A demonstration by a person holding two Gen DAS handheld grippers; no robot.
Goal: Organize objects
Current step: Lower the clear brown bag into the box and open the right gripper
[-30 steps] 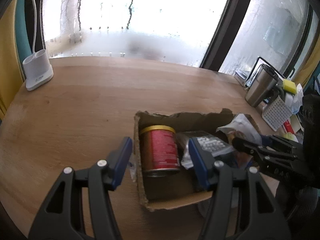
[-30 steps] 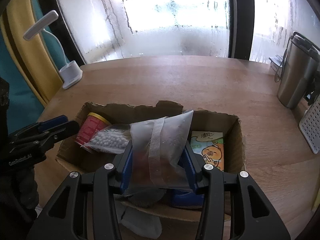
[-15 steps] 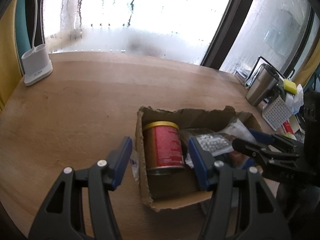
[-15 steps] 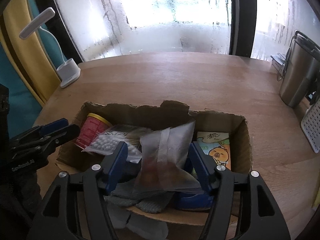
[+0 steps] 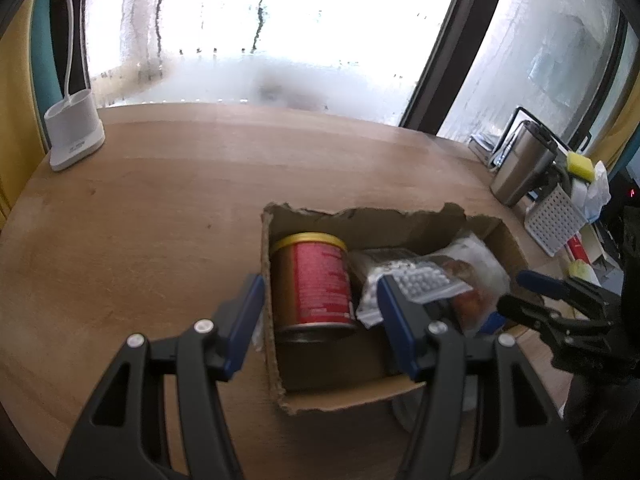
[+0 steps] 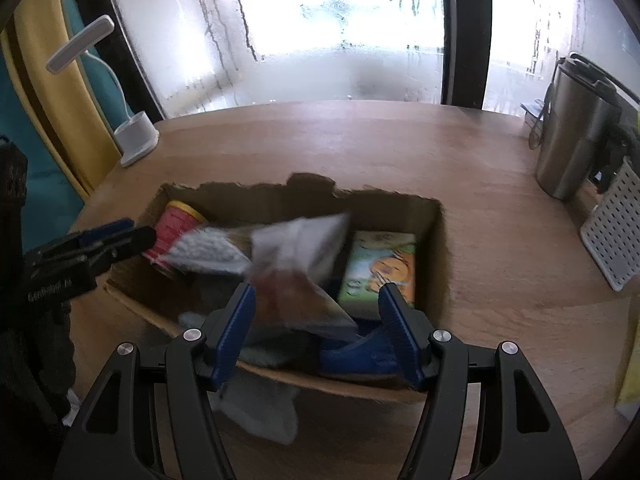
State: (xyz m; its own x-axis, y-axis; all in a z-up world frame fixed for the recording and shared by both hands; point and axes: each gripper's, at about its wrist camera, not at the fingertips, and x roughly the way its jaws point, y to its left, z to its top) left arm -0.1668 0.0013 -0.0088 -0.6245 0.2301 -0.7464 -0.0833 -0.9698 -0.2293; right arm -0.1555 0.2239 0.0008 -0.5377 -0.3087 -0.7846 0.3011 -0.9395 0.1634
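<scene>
An open cardboard box [image 6: 440, 248] sits on the wooden table. It holds a red can with a gold rim [image 5: 316, 280], a bag of white beads [image 5: 420, 282], a clear plastic bag [image 6: 300, 264] and an orange cartoon packet [image 6: 380, 272]. My right gripper [image 6: 314, 318] is open at the box's near edge; the clear bag lies loose between and beyond its fingers. My left gripper [image 5: 320, 320] is open, straddling the box's left wall in front of the can. The box [image 5: 276, 360] also shows in the left wrist view.
A white lamp base [image 5: 74, 138] stands at the far left by the window. A steel tumbler [image 6: 572, 140] and a white perforated rack [image 6: 616, 236] stand at the right. Grey cloth [image 6: 260, 404] hangs over the box's near edge. Bare wood lies beyond the box.
My right gripper has opened and let go of the clear plastic bag, which has dropped into the box. My left gripper has stayed open and shifted slightly.
</scene>
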